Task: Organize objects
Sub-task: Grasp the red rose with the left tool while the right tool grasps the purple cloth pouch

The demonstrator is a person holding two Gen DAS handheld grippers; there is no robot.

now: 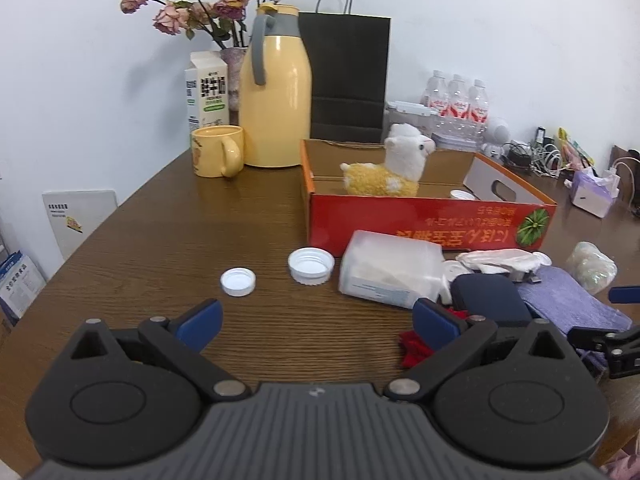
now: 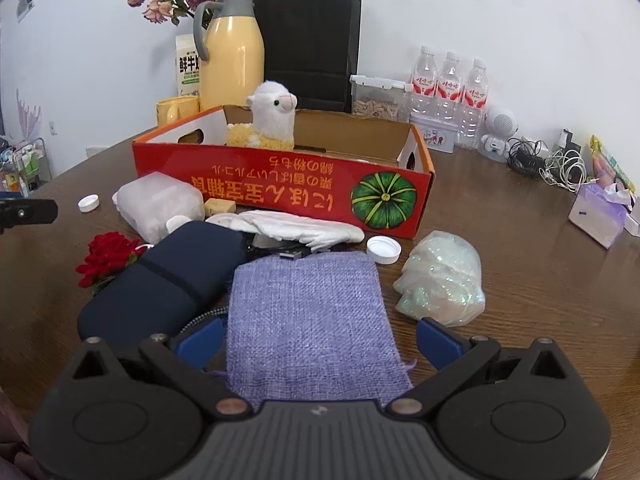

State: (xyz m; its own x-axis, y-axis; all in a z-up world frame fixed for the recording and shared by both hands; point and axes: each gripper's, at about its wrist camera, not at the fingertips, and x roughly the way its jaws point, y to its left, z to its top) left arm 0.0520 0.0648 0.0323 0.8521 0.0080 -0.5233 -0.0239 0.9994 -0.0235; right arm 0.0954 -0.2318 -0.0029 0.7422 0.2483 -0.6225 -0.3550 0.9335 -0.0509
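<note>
Right gripper: fingers wide, straddling purple pouch flat on counter. Left gripper: wide, empty. Pinch pouch edge, lift into red box.

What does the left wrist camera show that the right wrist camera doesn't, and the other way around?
Only the left wrist view shows the large white cap beside a small white cap on bare table ahead of the open left gripper.

Only the right wrist view shows the green pumpkin print in full and the iridescent bag clearly, with the open right gripper straddling the purple cloth pouch.

Both show the red cardboard box holding the plush alpaca, the yellow thermos and the dark blue case.
</note>
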